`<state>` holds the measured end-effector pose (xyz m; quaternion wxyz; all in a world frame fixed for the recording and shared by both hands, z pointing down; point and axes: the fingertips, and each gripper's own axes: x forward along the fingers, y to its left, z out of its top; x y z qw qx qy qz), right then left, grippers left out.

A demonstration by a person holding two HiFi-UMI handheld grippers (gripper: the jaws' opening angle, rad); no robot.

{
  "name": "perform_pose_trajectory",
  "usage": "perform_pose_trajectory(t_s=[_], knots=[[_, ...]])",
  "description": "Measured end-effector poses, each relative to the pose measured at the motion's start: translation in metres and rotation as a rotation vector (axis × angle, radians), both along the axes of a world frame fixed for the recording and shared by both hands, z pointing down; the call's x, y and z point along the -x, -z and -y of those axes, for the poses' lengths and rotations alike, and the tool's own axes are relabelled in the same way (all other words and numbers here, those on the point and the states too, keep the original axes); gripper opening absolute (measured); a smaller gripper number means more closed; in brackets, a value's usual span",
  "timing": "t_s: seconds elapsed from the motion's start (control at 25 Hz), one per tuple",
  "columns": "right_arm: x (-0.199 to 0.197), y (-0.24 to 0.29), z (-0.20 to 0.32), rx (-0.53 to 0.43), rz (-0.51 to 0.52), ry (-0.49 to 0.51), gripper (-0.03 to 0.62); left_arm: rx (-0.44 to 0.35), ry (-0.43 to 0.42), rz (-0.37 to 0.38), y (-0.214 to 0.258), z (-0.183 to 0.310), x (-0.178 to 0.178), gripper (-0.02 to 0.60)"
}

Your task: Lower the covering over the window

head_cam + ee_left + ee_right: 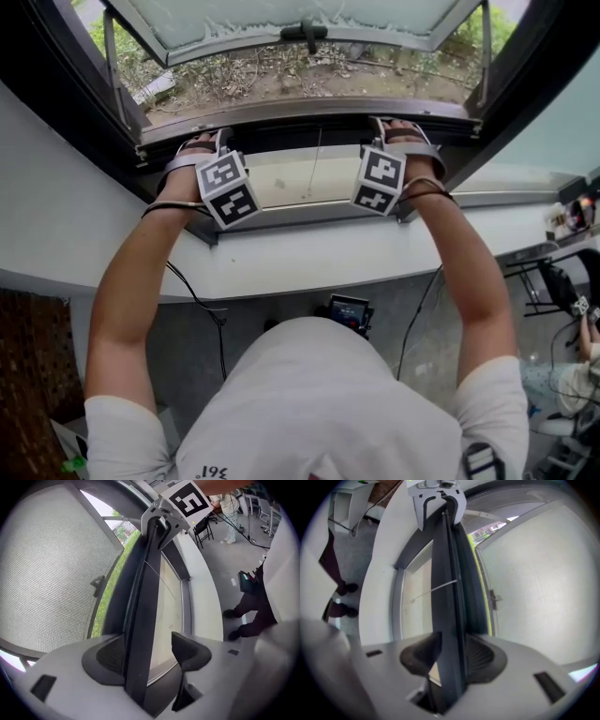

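Left claw (208, 148) and right claw (398, 139) sit well apart on the covering's dark pull bar (300, 110) in the head view; the bar lies across the opening under the open sash (234, 23), above the white sill (309, 253); its long axis runs level, left to right.

From the left gripper view, the jaws stand spread around the bar, the outer pad touching, the inner pad clear of it; closing fully before pulling would likely prevent slip.

From the right gripper view, the jaws pinch the bar on both faces; an even downward pull from both hands should hold it level and avoid jamming.
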<state>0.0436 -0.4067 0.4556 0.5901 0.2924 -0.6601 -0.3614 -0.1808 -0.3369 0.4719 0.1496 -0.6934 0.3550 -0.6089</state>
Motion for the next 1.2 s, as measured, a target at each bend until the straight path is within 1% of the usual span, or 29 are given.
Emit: perform_pose_trajectory(t_s=[0.32,0.52,0.8,1.0,1.2], knots=[[0.002,-0.005,0.002,0.001,0.001,0.0,0.153,-0.006,0.001,0.01,-0.006,0.001,0.001,0.307],[0.001,-0.009,0.001,0.012,0.005,-0.004,0.153,0.006,0.003,0.012,-0.009,0.001,0.001,0.307],[0.002,-0.011,0.001,-0.001,0.045,-0.017,0.153,0.004,-0.002,0.01,-0.011,0.0,0.001,0.313],[0.002,-0.009,0.004,-0.029,0.043,-0.019,0.152,-0.014,-0.005,-0.004,-0.01,0.002,0.001,0.313],[0.003,-0.006,0.009,-0.081,0.04,-0.033,0.15,-0.047,-0.028,0.019,-0.01,0.007,0.002,0.314]])
